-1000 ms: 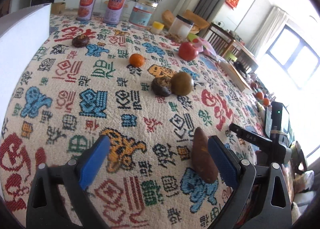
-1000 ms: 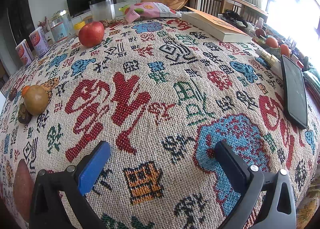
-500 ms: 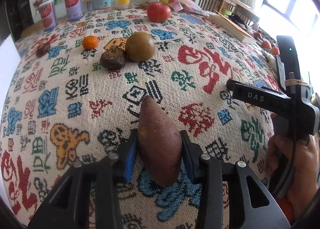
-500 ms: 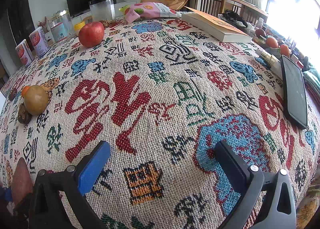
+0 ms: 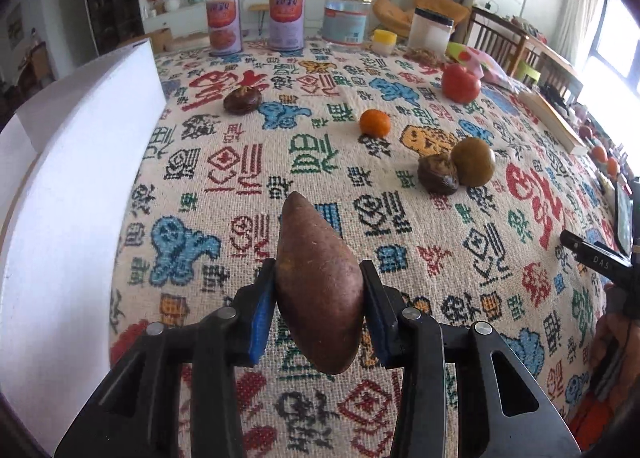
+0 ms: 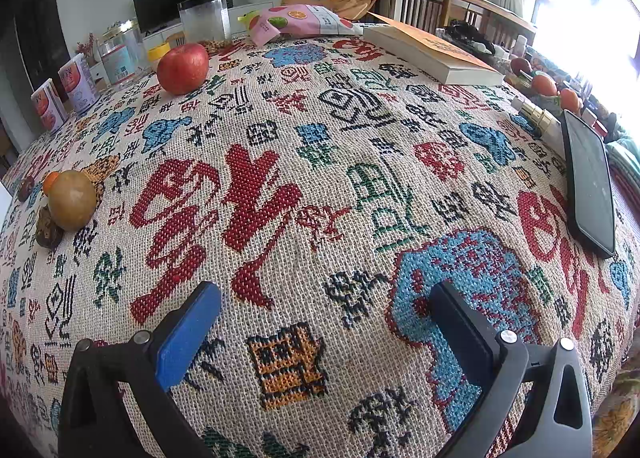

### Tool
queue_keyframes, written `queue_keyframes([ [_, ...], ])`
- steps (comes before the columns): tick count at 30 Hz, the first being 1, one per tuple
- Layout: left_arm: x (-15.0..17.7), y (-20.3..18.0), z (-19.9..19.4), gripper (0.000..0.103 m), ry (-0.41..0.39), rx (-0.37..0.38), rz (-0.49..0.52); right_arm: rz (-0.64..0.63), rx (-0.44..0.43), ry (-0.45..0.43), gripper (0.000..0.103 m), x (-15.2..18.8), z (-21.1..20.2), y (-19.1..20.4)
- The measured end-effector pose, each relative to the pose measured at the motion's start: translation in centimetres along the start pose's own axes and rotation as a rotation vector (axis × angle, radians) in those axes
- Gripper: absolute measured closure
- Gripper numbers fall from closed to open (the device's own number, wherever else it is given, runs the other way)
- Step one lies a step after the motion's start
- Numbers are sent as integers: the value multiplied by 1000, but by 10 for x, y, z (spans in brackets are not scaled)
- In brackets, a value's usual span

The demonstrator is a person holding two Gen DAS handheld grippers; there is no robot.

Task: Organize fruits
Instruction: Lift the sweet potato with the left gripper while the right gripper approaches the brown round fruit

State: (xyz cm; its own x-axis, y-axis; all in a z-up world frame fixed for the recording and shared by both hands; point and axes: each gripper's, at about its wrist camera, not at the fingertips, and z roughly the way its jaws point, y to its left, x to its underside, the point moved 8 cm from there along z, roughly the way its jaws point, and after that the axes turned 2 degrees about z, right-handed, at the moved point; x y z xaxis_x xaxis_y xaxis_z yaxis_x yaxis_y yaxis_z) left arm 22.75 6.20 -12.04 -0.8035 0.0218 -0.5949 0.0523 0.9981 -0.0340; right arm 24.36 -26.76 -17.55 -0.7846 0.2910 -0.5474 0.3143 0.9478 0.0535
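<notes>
My left gripper [image 5: 318,294] is shut on a brown sweet potato [image 5: 316,282] and holds it above the patterned tablecloth. Beyond it lie a small orange [image 5: 374,123], a green-brown round fruit [image 5: 473,166], a dark wrinkled fruit [image 5: 438,179] touching it, another dark fruit [image 5: 242,101] and a red apple [image 5: 460,82]. My right gripper [image 6: 324,322] is open and empty over the cloth. In the right wrist view the apple [image 6: 183,67] is far left and the round fruit [image 6: 73,199] is at the left edge.
A white box [image 5: 68,193] stands at the left. Cans [image 5: 285,19] and jars [image 5: 346,19] line the far edge. A book [image 6: 432,53], a snack bag [image 6: 304,19] and a phone [image 6: 591,181] lie on the right side.
My left gripper closed on the sweet potato, lifted it off the cloth and turned left toward the white box. My right gripper has stayed still and open.
</notes>
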Motion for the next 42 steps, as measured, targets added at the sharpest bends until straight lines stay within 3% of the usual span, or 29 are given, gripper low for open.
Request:
queue_keyframes([
  [4, 9, 6, 16, 61, 24, -8, -7, 0, 0, 0, 0, 0, 0, 1],
  [6, 11, 8, 19, 56, 9, -27, -15, 0, 0, 0, 0, 0, 0, 0],
  [7, 12, 9, 19, 49, -4, -42, -19, 0, 0, 0, 0, 0, 0, 0],
  [9, 12, 12, 19, 17, -23, -64, -34, 0, 0, 0, 0, 0, 0, 0],
  [10, 12, 15, 19, 15, -35, -71, -44, 0, 0, 0, 0, 0, 0, 0],
  [18, 16, 15, 29, 5, -12, -102, -29, 0, 0, 0, 0, 0, 0, 0],
  [28, 15, 17, 30, 3, -12, -105, -34, 15, -13, -2, 0, 0, -3, 0],
  [31, 15, 17, 30, 3, -12, -105, -35, 38, -172, -101, 5, -7, -32, 12],
  [34, 15, 17, 30, 3, -12, -108, -35, -85, -372, -177, 8, -4, -65, 60],
  [38, 15, 17, 30, 3, -12, -107, -35, -258, -586, -111, 42, 17, -74, 135],
  [40, 15, 17, 30, 3, -12, -107, -35, -249, -674, -29, 48, 25, -62, 164],
  [42, 15, 17, 30, 3, -12, -107, -35, -261, -698, 12, 53, 27, -51, 188],
])
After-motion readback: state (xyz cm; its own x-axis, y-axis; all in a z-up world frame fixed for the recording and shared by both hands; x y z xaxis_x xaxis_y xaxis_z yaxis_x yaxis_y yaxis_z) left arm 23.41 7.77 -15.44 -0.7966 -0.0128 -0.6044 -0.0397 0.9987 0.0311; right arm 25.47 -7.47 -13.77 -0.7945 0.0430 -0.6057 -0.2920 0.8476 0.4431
